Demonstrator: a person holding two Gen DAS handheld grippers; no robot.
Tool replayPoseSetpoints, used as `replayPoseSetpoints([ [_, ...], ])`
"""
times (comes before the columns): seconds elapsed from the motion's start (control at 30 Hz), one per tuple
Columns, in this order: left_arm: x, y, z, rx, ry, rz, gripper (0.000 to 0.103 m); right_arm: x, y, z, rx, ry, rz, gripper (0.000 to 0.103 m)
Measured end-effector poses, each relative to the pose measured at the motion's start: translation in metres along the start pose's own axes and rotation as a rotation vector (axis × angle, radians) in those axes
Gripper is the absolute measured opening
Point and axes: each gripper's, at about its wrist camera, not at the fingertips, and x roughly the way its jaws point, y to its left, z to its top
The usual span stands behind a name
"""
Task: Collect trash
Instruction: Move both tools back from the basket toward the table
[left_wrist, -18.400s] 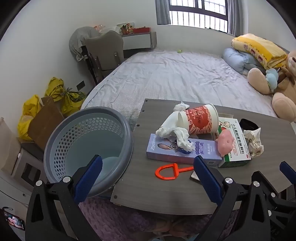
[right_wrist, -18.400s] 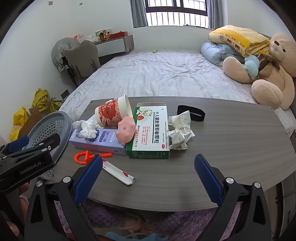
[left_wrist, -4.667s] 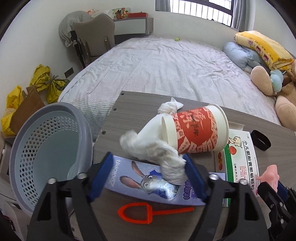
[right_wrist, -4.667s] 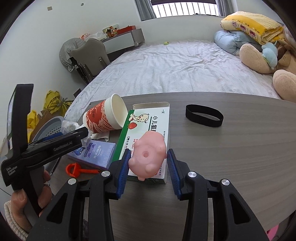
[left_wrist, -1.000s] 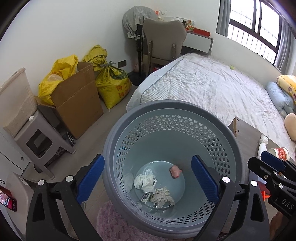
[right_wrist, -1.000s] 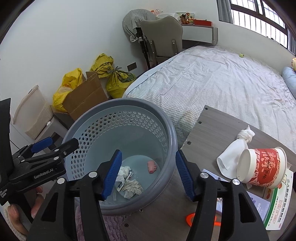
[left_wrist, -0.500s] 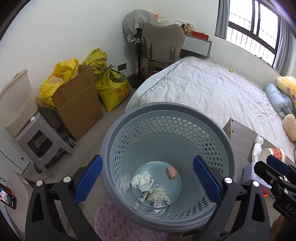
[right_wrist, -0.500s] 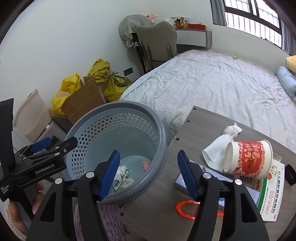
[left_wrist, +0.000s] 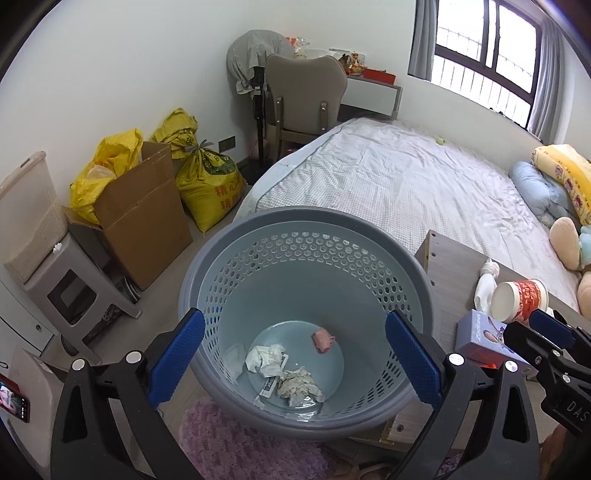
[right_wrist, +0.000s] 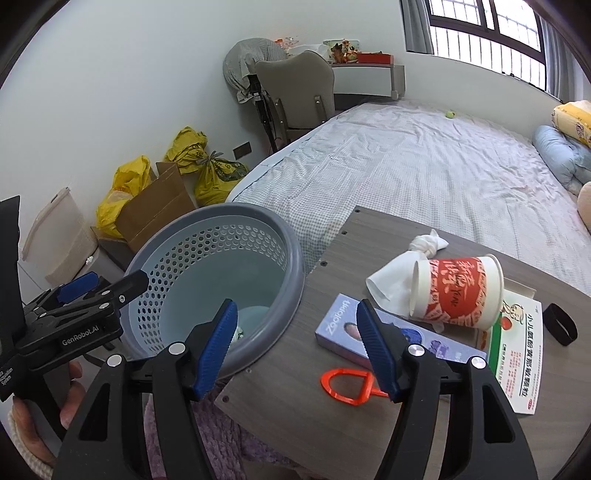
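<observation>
Though held before, pig (left_wrist: 323, 340) now binned

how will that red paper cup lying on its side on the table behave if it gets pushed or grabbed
The red paper cup lies on its side, so a push would probably roll it in a curve. It looks empty and thin-walled: likely light, and a hard squeeze may crush it. The white tissue at its mouth might drag along.

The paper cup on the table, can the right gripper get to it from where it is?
Probably yes. The right gripper, empty with jaws opening, sits near the paper cup, which lies on its side across the purple box; nothing blocks the way.
</observation>
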Motion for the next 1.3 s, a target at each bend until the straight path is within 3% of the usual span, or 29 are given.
replayPoseSetpoints([
  [0.4,-0.02,-0.024,-0.012,0.047,-0.003,-0.029,0.096,-0.033,-0.023,-0.021,0.052,-0.048,-0.029,0.066],
  [0.67,-0.038,-0.033,-0.014,-0.002,-0.03,-0.085,0.096,-0.06,-0.045,-0.038,0.098,-0.086,-0.064,0.069],
  [0.97,-0.057,-0.074,-0.021,0.102,-0.052,-0.103,0.096,-0.092,-0.08,-0.061,0.159,-0.121,-0.137,0.071],
  [1.3,-0.058,-0.144,-0.03,0.193,-0.045,-0.247,0.097,-0.125,-0.142,-0.091,0.275,-0.138,-0.251,0.073],
])
